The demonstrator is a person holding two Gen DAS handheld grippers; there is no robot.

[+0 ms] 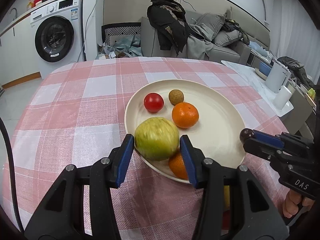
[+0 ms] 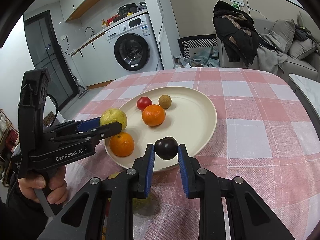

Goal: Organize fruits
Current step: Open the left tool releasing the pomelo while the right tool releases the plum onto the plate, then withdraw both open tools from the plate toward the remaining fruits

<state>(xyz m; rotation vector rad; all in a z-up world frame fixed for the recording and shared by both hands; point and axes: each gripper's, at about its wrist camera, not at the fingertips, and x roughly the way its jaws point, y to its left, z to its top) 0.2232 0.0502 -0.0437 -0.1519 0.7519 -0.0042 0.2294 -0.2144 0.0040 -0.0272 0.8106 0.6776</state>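
Domestic room, kitchen corner and sofa area behind. Table covered by pink-and-white checked tablecloth (image 1: 76, 108). Cream plate (image 1: 220, 108) on cloth, right of centre in left wrist view. On plate: red tomato (image 1: 153, 102) and small tan round fruit (image 1: 176, 97) at far side, side by side and apart; whole orange (image 1: 185, 115) just in front of both; second orange (image 2: 121, 144) at near-left rim, partly hidden behind a finger in left wrist view. Left gripper (image 1: 157, 140) at near-left edge of plate, jaws set at medium width, green-yellow apple (image 1: 157, 139) between blue pads (image 1: 125, 160); apple blurred; contact of pads with apple not clear from either view, so grip state cannot be confirmed. Right gripper (image 2: 166, 149) over near-right rim of plate, jaws narrow, closed on dark purple plum (image 2: 166, 148), both pads touching fruit, plum raised above plate surface. Further yellow-green fruit on cloth below grippers, mostly hidden by gripper bodies. Background: white front-loading washing machine (image 1: 58, 38) at left, grey sofa (image 1: 224, 40) at right with dark jacket (image 1: 168, 22) draped over its end, white appliance (image 1: 278, 76) on adjacent marble-look counter.
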